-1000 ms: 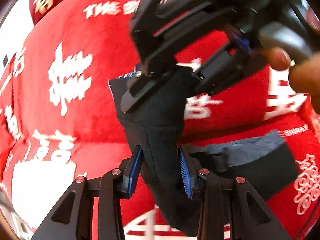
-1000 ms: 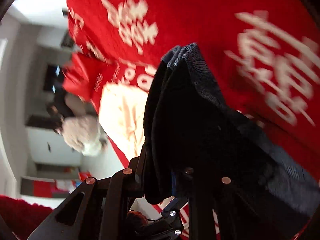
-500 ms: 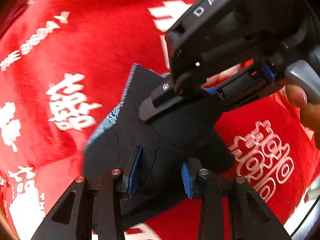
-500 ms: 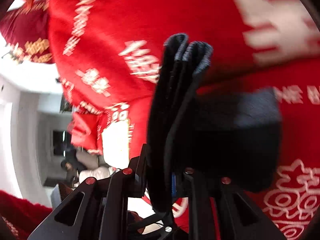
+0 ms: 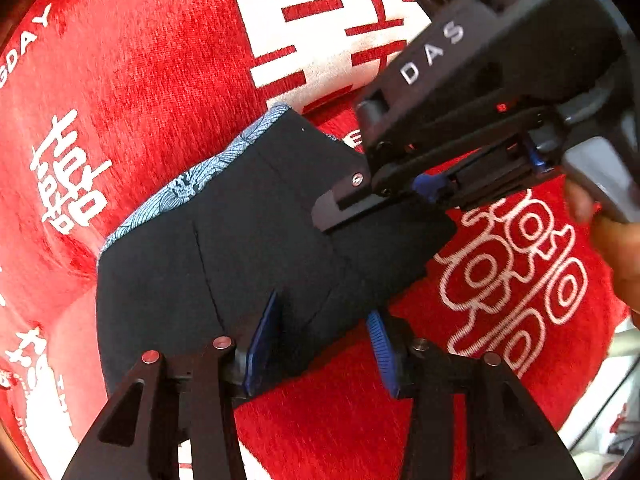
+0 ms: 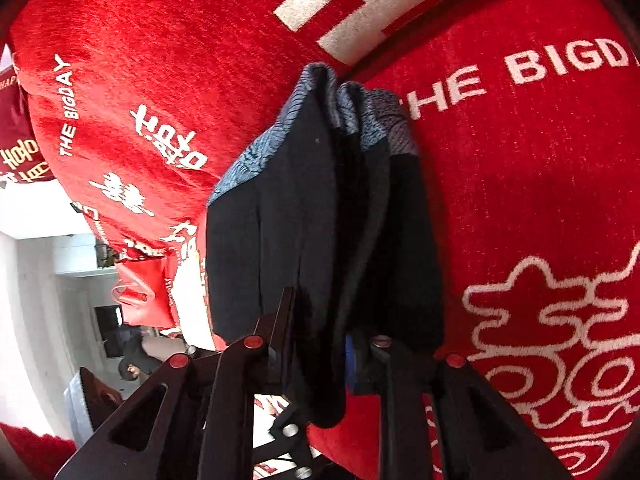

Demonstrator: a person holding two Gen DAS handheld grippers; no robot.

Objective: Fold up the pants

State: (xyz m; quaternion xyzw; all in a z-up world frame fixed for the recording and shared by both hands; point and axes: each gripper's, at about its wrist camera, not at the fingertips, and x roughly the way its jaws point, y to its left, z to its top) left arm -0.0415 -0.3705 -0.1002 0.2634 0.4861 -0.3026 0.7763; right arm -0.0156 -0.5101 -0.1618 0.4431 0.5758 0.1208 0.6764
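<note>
The dark navy pants [image 5: 248, 248], folded into a thick bundle with a blue patterned waistband [image 5: 208, 172], are held over a red cloth. My left gripper [image 5: 320, 344] has its blue pads apart with the bundle's near edge between them. My right gripper [image 5: 360, 196] comes in from the upper right and clamps the bundle's far edge. In the right wrist view the pants [image 6: 320, 220] stand as several layers pinched in my right gripper [image 6: 320, 352].
A red cloth with white characters and "THE BIGDAY" lettering [image 6: 520, 160] covers the surface under the pants. The cloth's edge and a room beyond show at the left of the right wrist view [image 6: 80, 300]. A hand [image 5: 616, 248] holds the right gripper.
The pants bundle has been lowered and turned toward the cloth. My left gripper's pads have spread wider than before. The right gripper keeps its grip.
</note>
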